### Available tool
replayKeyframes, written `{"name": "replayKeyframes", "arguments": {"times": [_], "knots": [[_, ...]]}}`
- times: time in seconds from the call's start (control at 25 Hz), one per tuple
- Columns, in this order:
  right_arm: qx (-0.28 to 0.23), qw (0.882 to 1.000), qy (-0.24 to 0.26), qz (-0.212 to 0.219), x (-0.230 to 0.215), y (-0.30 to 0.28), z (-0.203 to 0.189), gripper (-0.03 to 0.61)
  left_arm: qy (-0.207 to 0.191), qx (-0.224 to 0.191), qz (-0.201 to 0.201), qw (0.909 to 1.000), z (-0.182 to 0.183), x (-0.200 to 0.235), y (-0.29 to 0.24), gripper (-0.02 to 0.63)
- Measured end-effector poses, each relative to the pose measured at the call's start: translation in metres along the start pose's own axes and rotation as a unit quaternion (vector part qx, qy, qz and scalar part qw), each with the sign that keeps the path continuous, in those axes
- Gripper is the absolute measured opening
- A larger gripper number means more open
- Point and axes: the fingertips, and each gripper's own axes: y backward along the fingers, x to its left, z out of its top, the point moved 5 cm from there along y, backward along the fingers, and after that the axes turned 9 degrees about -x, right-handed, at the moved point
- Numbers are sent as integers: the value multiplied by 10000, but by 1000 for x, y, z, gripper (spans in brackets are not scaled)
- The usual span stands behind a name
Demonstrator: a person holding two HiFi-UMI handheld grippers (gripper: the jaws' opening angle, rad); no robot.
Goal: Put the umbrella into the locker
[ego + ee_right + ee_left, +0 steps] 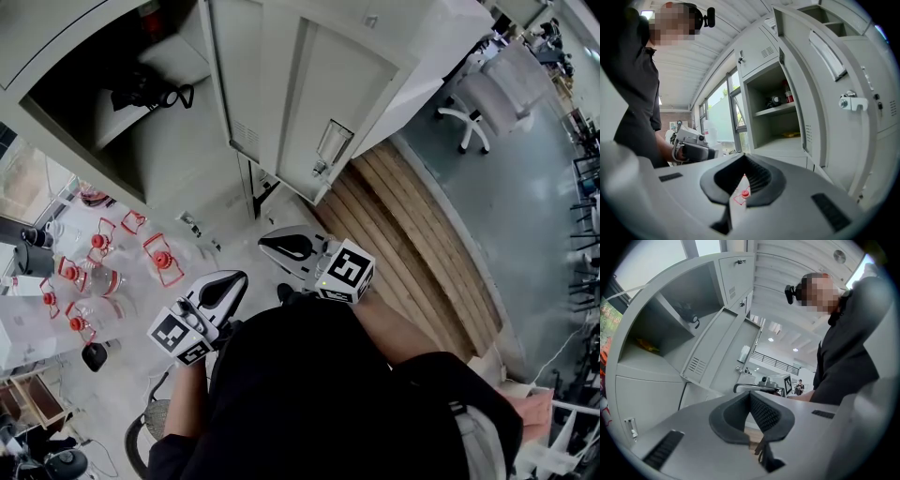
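Note:
The locker [178, 159] stands open at the upper left of the head view. On its upper shelf lies a black thing with a strap loop [150, 91], apparently the folded umbrella; the left gripper view shows it too [689, 315]. Both grippers hang in front of the locker, well short of it. My left gripper [239, 278] is shut and empty, its pads meeting [751, 394]. To its right, my right gripper [265, 242] is also shut with nothing between the pads [744, 157]. A yellow item [790, 134] lies on the lower shelf.
Several water bottles with red caps [103, 272] stand on the floor at the left. The locker's open door [806, 93] swings out beside closed lockers [328, 150]. A wooden floor strip [412, 244] and an office chair [473, 112] lie to the right.

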Motion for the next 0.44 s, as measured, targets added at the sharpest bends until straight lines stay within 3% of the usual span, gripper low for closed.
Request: {"name": "replayKeyframes", "arguments": {"times": [0.44], "knots": [[234, 9994, -248, 66, -5, -2, -18, 9, 25, 256, 329, 9991, -23, 8, 1, 17]]}}
